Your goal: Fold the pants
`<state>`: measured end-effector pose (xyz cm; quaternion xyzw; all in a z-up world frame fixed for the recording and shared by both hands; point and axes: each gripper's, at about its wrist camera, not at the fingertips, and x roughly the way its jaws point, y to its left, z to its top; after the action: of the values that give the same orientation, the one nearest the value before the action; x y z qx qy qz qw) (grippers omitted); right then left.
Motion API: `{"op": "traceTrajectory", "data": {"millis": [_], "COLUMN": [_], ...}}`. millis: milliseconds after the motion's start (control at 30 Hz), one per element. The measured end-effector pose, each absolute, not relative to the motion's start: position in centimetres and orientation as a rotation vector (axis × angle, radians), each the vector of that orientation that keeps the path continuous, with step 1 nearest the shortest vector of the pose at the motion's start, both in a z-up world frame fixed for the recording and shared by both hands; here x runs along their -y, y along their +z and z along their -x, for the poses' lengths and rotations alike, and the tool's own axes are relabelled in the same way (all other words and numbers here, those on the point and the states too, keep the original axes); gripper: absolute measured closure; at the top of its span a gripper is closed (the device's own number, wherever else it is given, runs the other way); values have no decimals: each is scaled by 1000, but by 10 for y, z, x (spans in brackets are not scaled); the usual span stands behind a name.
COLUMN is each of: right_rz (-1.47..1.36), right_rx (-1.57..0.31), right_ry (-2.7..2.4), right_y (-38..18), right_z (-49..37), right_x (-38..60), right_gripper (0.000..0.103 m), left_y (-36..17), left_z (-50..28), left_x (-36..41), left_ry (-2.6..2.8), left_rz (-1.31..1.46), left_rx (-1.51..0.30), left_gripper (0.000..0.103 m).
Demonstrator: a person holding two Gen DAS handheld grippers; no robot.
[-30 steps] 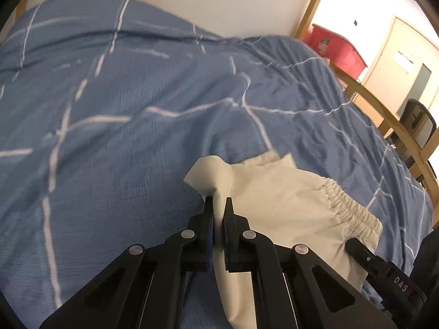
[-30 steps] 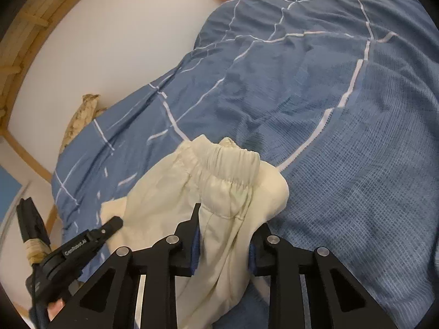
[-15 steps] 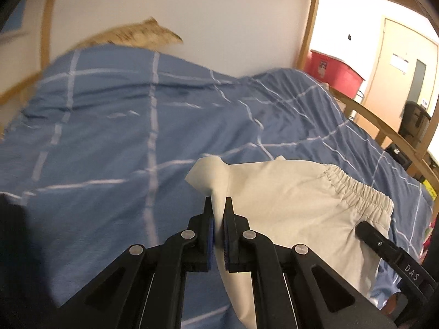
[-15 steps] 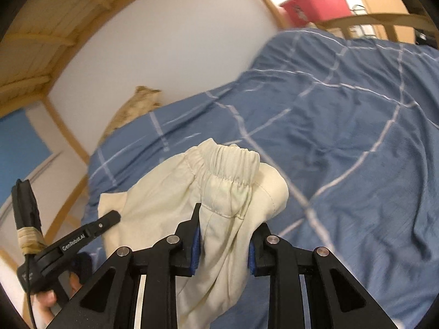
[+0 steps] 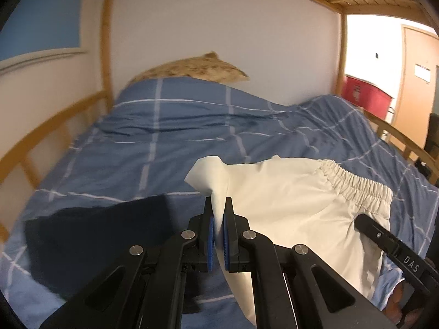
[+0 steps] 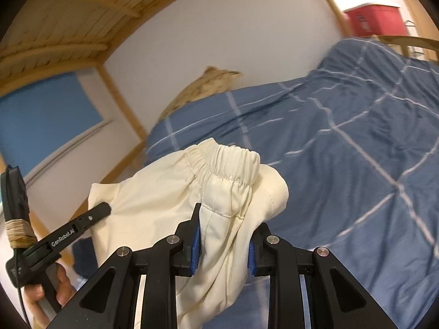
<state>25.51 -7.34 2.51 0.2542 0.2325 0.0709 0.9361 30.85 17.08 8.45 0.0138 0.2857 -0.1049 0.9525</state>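
Open blue duvet (image 5: 192,137) lies ahead at 12 o'clock; a dark garment (image 5: 90,241) blocks 9 o'clock.

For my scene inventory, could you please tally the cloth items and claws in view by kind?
Cream pants: 1
Dark garment on the bed: 1
Blue checked duvet: 1
Patterned pillow: 1
Claws: 2, left claw and right claw, both shut on the pants
Total: 6
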Motion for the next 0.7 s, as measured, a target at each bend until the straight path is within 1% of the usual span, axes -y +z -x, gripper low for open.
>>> {"op": "traceTrajectory", "data": {"millis": [233,433,700], "right_rz": [-506,-514,-508], "right_rx": [-489,-517,-551], "right_ry": [249,304,325], "right_y": [30,29,16], "right_z": [-269,-286,-312], "right_x": [-9,-67,-125], "right_gripper": [76,76,76], "left_y": [95,99,87], "left_z": [-302,-318,-360], "left_x": [-250,-311,-346], "left_ry": [-110,-25,22], "left_rz": [-53,-60,-164], "left_rx": [-589,-611,-661], "left_gripper": [96,96,96]}}
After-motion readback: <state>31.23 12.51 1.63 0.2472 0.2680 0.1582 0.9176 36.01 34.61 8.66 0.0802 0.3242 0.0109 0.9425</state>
